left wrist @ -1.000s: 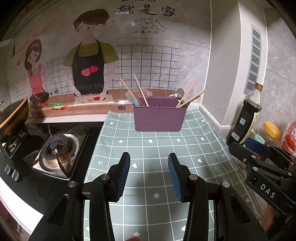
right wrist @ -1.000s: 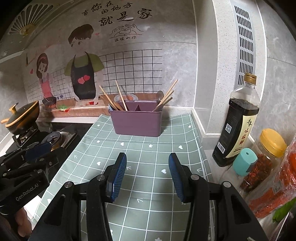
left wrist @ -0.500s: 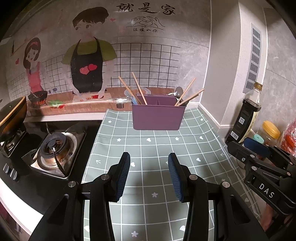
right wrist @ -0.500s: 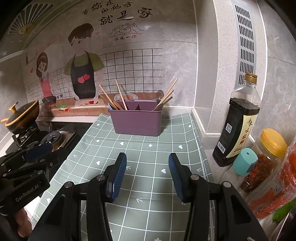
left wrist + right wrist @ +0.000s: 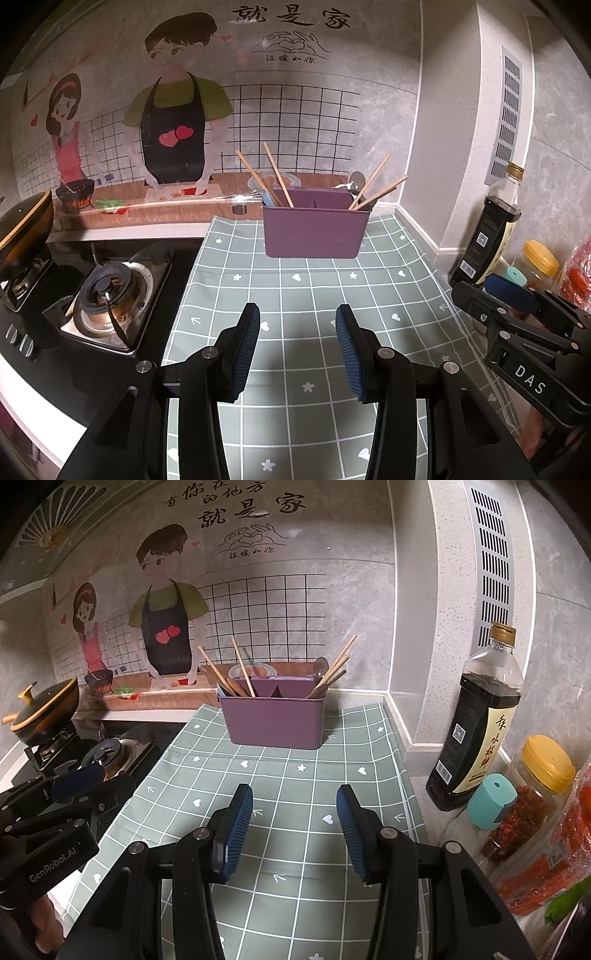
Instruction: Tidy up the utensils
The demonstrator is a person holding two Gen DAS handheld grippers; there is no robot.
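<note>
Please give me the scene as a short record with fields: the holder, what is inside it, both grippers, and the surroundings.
holder: purple caddy at the far end of the green mat, by the wall
contents: chopsticks in its left end, more chopsticks and a spoon in its right end
left gripper: open, empty, over the mat
right gripper: open, empty, over the mat
left of mat: stove
right of mat: sauce bottle, jar

A green checked cloth (image 5: 317, 295) covers the desk (image 5: 424, 786). A purple utensil holder (image 5: 314, 230) stands on the cloth's far end. Left of the holder sits the gas stove (image 5: 110, 295); right of it, off the cloth, a dark sauce bottle (image 5: 476, 731) and a yellow-lidded jar (image 5: 539, 775).
</note>
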